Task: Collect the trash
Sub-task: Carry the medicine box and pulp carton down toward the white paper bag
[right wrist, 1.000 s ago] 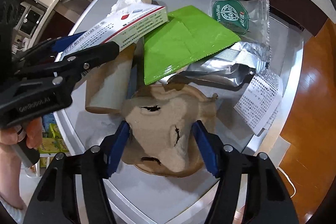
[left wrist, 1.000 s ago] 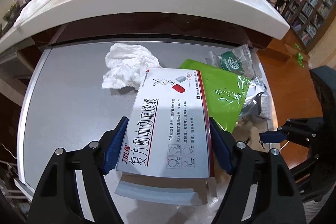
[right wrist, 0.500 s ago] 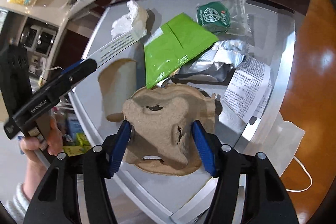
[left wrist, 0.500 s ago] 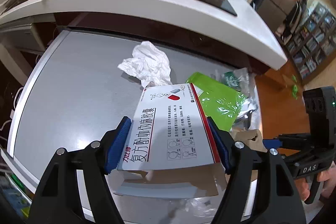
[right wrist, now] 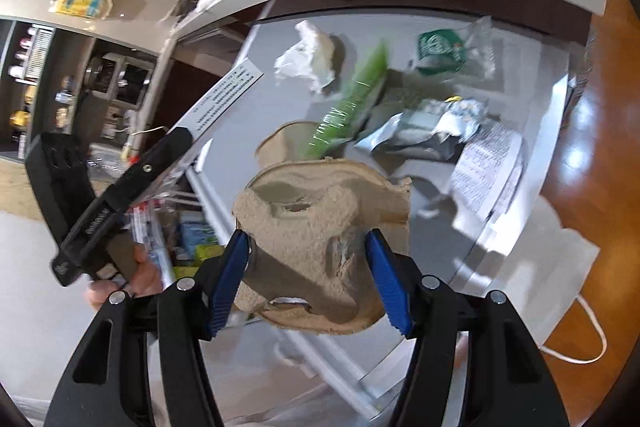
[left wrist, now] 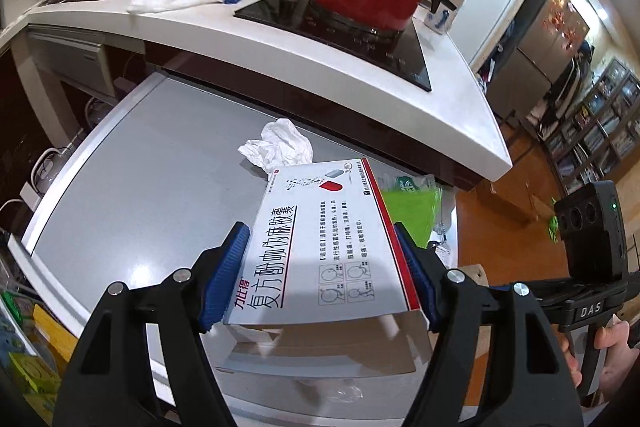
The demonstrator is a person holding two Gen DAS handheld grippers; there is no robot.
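Left wrist: hand-held gripper (left wrist: 320, 273) pinches a white, red-edged medicine box (left wrist: 320, 239); the right (right wrist: 308, 281) pinches a torn pulp tray (right wrist: 320, 243).

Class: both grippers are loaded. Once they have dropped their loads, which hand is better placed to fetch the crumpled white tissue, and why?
Probably left. The left gripper, clamping the medicine box, has the crumpled tissue just ahead. For the right gripper, clamping the pulp tray, it lies farther off.

box (left wrist: 320, 247) – white, red stripe | pulp tray (right wrist: 320, 247) – tan | pot (left wrist: 366, 1) – red
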